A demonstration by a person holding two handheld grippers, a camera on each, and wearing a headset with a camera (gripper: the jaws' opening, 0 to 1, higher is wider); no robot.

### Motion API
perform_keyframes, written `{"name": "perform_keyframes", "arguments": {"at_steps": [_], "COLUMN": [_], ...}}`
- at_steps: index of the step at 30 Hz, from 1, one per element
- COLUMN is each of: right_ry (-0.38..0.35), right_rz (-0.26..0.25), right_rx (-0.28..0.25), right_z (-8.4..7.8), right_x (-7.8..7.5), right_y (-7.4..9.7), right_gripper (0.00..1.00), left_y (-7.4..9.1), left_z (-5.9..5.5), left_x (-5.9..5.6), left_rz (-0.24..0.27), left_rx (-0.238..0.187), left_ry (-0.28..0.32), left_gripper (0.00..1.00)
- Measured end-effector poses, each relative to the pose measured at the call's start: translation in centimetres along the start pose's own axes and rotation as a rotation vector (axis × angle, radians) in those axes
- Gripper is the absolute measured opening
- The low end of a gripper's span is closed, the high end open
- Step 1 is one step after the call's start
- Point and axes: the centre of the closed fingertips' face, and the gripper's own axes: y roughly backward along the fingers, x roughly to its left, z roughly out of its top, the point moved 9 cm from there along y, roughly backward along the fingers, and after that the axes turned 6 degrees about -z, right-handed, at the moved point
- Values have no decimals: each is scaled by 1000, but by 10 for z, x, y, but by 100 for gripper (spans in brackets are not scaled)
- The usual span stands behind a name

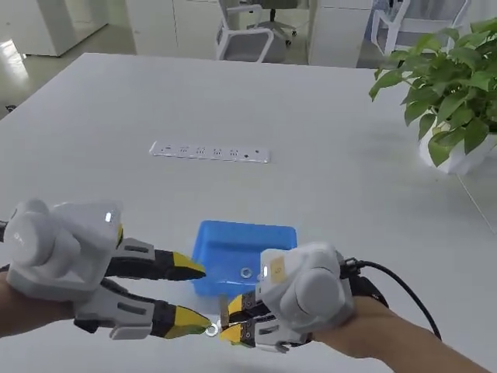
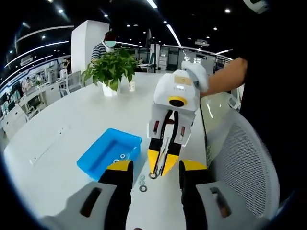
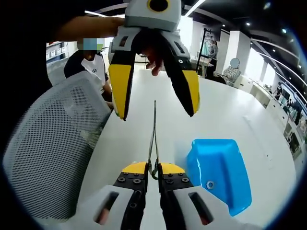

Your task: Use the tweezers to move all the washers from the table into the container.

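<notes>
The right gripper (image 1: pixel 234 320) sits just beside the near edge of the blue container (image 1: pixel 233 235), its fingers (image 3: pixel 136 168) pressed almost together on the tweezers (image 3: pixel 154 127). The tweezer tips rest on the white bench (image 1: pixel 326 155) at a washer (image 2: pixel 152 176) in front of the container's near corner. Two loose washers (image 2: pixel 143 188) lie just beside that one, also outside the container. The left gripper (image 1: pixel 191 293) faces the right one from the container's near left side, fingers spread wide, holding nothing. Inside the container lie dropped washers (image 2: pixel 122 156). Beyond the container's far side lies a power strip (image 1: pixel 210 151).
</notes>
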Motion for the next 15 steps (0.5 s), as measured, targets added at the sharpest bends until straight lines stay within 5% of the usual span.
{"name": "perform_keyframes", "arguments": {"at_steps": [15], "right_ry": [-11], "right_rz": [-42], "right_rx": [-52], "right_z": [29], "right_x": [-34], "right_y": [32], "right_gripper": [9], "left_y": [12], "left_z": [-6], "left_x": [4], "left_rz": [82], "left_rx": [-42], "left_ry": [40], "left_gripper": [69]}}
